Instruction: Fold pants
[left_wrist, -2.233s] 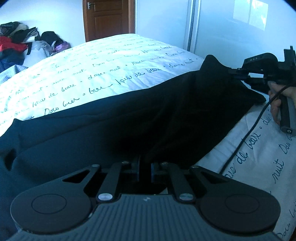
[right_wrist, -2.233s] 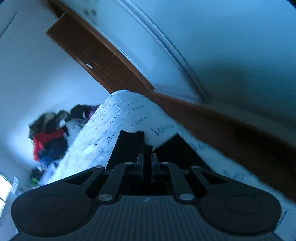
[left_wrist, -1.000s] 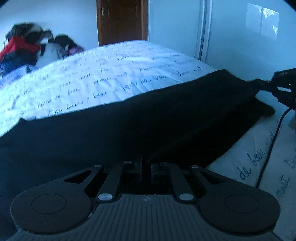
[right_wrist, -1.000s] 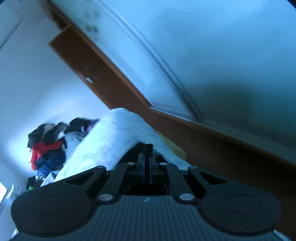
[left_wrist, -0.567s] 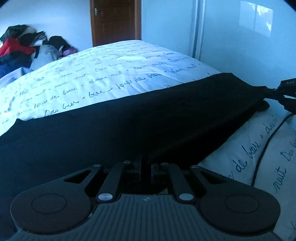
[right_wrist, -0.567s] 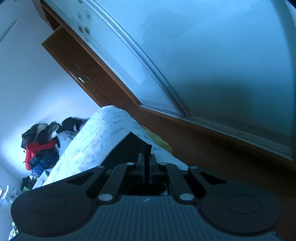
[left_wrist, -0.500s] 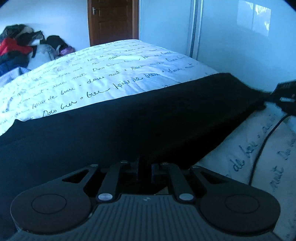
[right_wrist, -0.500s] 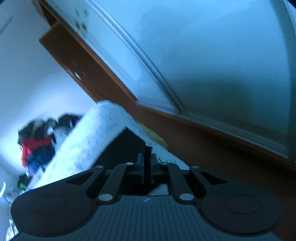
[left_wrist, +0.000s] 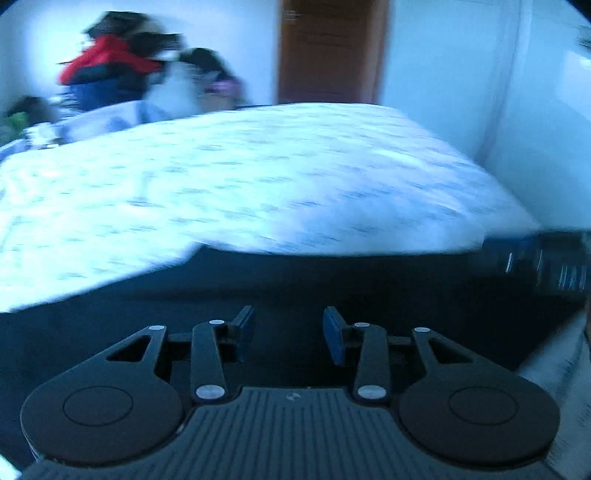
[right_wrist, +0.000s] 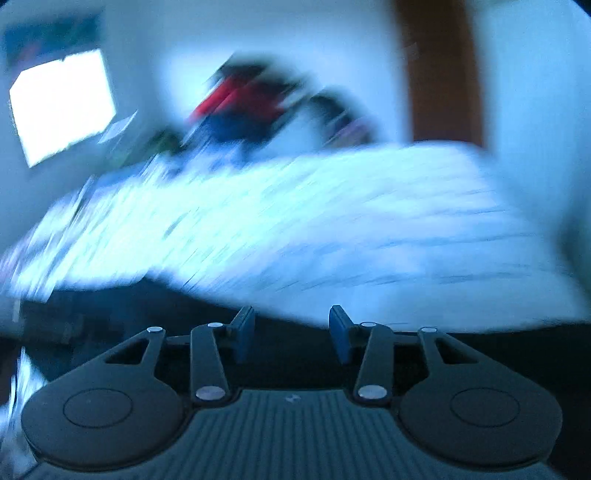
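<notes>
Matt black cloth pants (left_wrist: 332, 280) lie on a bed (left_wrist: 258, 184) covered in soft white printed fabric. The left gripper (left_wrist: 288, 332) is matt black plastic with a ribbed housing, small shiny metal pins and blue-padded fingers (left_wrist: 334, 338). Behind stands a brown wooden door (left_wrist: 332, 51).

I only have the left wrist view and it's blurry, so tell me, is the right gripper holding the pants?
Observer: No. The right gripper is open, with nothing between its fingers.
Operator: Where are the pants relative to it?
Observer: The dark pants lie on the bed directly under and ahead of its fingers.
Operator: Anything else over there I can't see?
Observer: A bright window on the wall at upper left.
</notes>
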